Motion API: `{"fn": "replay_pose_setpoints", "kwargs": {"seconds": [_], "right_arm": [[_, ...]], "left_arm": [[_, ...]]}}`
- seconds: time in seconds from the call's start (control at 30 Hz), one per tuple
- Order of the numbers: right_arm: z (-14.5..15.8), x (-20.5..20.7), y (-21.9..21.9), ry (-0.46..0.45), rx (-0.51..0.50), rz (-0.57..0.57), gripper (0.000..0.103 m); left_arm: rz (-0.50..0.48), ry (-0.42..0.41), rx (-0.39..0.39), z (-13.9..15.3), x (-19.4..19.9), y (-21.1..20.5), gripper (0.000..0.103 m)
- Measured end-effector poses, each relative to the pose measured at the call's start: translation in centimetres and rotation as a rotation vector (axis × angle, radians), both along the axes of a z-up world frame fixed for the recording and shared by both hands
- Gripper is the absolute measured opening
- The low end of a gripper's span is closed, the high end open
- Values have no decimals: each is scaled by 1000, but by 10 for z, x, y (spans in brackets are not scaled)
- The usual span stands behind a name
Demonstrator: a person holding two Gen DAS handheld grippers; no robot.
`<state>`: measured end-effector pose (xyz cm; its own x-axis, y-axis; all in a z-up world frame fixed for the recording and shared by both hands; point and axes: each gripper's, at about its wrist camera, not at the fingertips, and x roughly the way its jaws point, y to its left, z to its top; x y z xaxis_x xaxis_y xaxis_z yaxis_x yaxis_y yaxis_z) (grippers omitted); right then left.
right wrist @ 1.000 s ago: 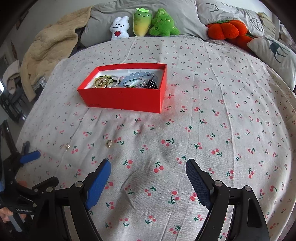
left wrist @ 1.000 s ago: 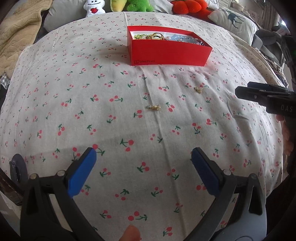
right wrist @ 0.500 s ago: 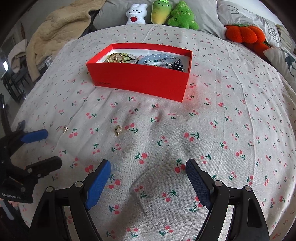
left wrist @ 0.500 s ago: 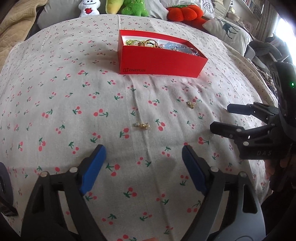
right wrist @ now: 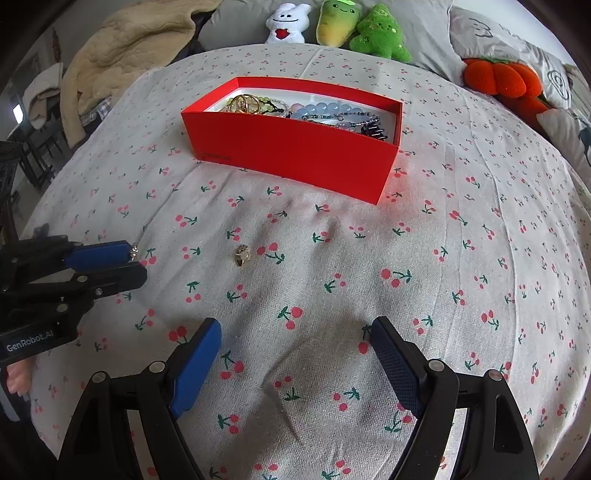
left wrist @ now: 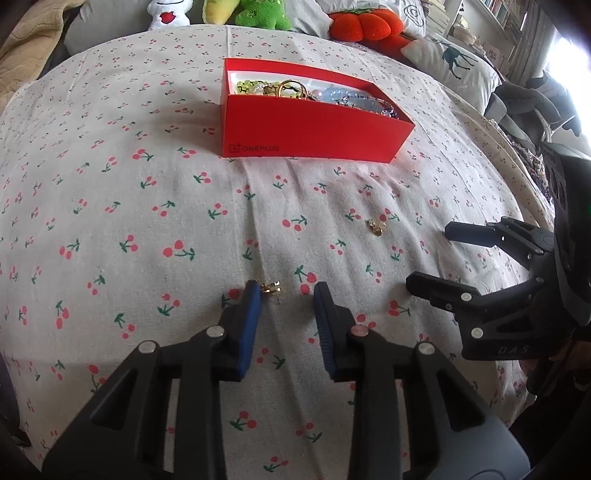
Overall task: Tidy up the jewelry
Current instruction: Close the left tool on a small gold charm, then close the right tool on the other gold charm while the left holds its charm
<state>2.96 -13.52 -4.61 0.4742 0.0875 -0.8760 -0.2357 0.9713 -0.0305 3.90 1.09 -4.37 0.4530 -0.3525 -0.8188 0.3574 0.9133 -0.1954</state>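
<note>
A red box (left wrist: 314, 122) holding bracelets and rings sits on the cherry-print cloth; it also shows in the right wrist view (right wrist: 291, 151). A small gold earring (left wrist: 270, 287) lies on the cloth right by my left gripper's (left wrist: 286, 293) left fingertip, jaws partly closed with a gap around it. That gripper (right wrist: 131, 260) shows at left in the right wrist view, the earring (right wrist: 134, 251) at its tip. A second gold earring (left wrist: 375, 226) lies further right, also in the right wrist view (right wrist: 242, 255). My right gripper (right wrist: 295, 336) is open and empty, seen at right in the left wrist view (left wrist: 428, 258).
Plush toys (right wrist: 338, 26), an orange pumpkin cushion (right wrist: 498, 75) and pillows (left wrist: 454, 62) line the far edge of the bed. A beige blanket (right wrist: 122, 55) is heaped at the far left. The cloth slopes down at both sides.
My left gripper has moved forward and down to the near earring and narrowed its jaws. My right gripper has come forward and lower, toward the second earring.
</note>
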Motion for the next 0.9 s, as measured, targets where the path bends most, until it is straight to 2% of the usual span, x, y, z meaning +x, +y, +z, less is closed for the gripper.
{"fn": "replay_pose_setpoints", "kwargs": {"seconds": [0.2,0.7,0.9], "right_arm": [[0,0,1,-1,-1,-7,84],[-4,16,25,21,-10,6,84],[-6,33,31,45,19,-32,84]], "left_arm": [[24,-13,49,0,-1,0,12],[51,-35,53,13,-5,10,12],[73,-23,48,14,-4,15,12]]}}
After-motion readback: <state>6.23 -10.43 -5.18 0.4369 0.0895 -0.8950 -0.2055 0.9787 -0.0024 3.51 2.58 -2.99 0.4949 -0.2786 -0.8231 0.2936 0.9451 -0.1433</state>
